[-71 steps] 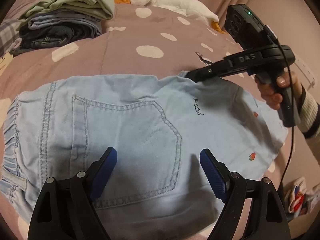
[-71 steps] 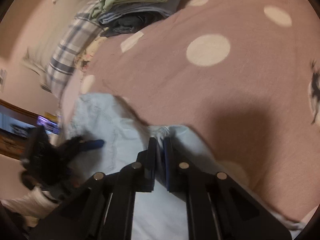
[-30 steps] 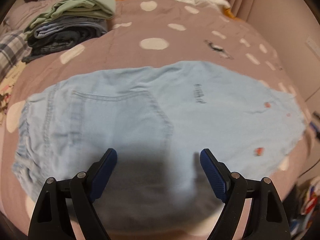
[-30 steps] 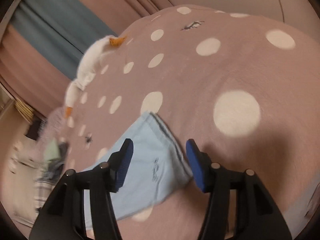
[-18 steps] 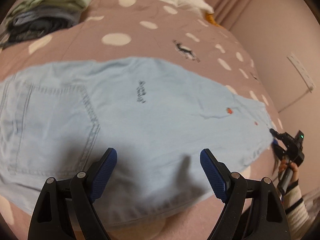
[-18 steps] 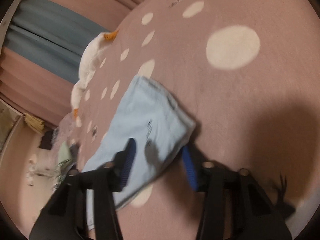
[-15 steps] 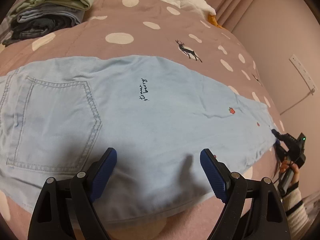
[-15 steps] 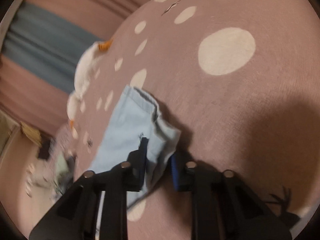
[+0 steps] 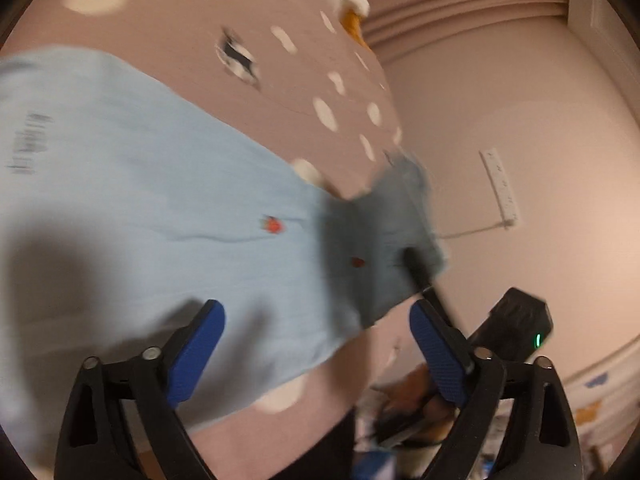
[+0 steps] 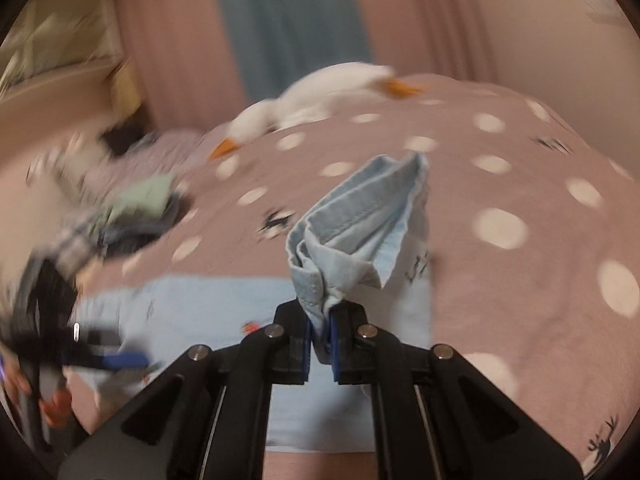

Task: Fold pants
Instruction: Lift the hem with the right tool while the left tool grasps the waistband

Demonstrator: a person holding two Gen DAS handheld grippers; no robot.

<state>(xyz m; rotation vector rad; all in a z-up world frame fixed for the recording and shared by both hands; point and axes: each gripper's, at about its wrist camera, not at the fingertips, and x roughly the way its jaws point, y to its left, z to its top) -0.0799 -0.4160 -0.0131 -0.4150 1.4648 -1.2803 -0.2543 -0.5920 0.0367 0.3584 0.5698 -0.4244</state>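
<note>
Since half a second ago our right gripper (image 10: pixel 320 344) has gone from closing around the leg hem flat on the bed to holding it lifted: the blue pads are pinched tight on a bunched corner of the light-blue pants (image 10: pixel 360 224), and the hem stands up above the jaws in folded layers. Our left gripper (image 9: pixel 316 356) has swung toward the leg end of the garment; the back pocket that filled its view earlier is now out of frame. Its jaws are spread wide and opening further, with nothing pressed between them; they hover over the lower edge of the pant leg. From the left wrist view the pants (image 9: pixel 140 184) stretch from the left across the pink dotted bedspread (image 9: pixel 280 92), with a small red strawberry motif (image 9: pixel 273 225) on the leg and dark lettering blurred at the far left. The raised end of the leg looks darker, and the black tip of the right gripper (image 9: pixel 416 272) bites it there. Beyond, in the right wrist view, the bedspread (image 10: pixel 520 184) carries a white goose plush toy (image 10: pixel 312 100) near the curtains (image 10: pixel 288 24), and a pile of folded clothes (image 10: pixel 132 208) sits at the blurred left. A wall power strip (image 9: pixel 500 184) shows in the left wrist view.
</note>
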